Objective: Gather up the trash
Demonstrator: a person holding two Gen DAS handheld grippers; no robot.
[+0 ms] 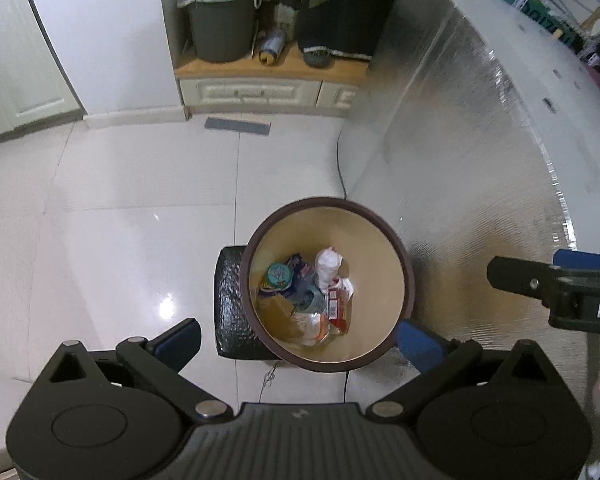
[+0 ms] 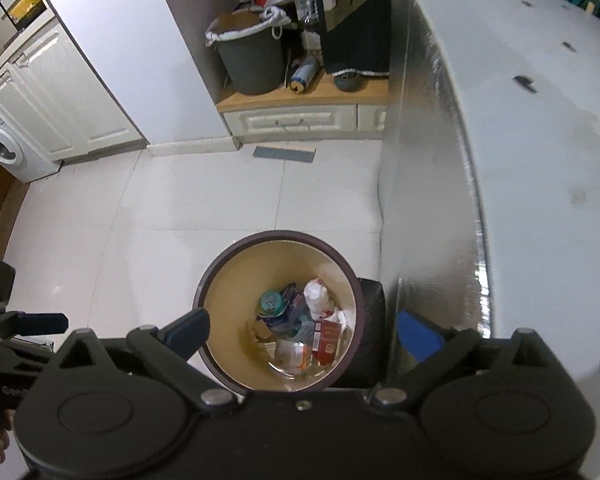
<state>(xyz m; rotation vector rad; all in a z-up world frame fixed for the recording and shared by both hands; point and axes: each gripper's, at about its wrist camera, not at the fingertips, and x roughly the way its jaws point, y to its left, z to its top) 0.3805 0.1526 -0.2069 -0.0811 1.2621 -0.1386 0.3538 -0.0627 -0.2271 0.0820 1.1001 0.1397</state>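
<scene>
left gripper (image 1: 298, 338): jaws wide apart, nothing held, lower centre of left view, above bin | trash bin (image 1: 405, 264): round, dark rim, beige inside, on white tile floor beside foil-sided table (image 1: 452, 152); holds red packet (image 1: 337, 307), crumpled white paper (image 1: 329, 263), teal-lidded cup (image 1: 278, 273) | right gripper (image 2: 302, 334): jaws spread wide, empty, over same bin

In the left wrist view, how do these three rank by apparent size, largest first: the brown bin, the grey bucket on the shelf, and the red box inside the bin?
1. Brown bin, largest, though it is also nearest the camera.
2. Grey bucket, clearly smaller in the picture, but much farther away, so its true size is unsure.
3. Red box, smallest.
</scene>
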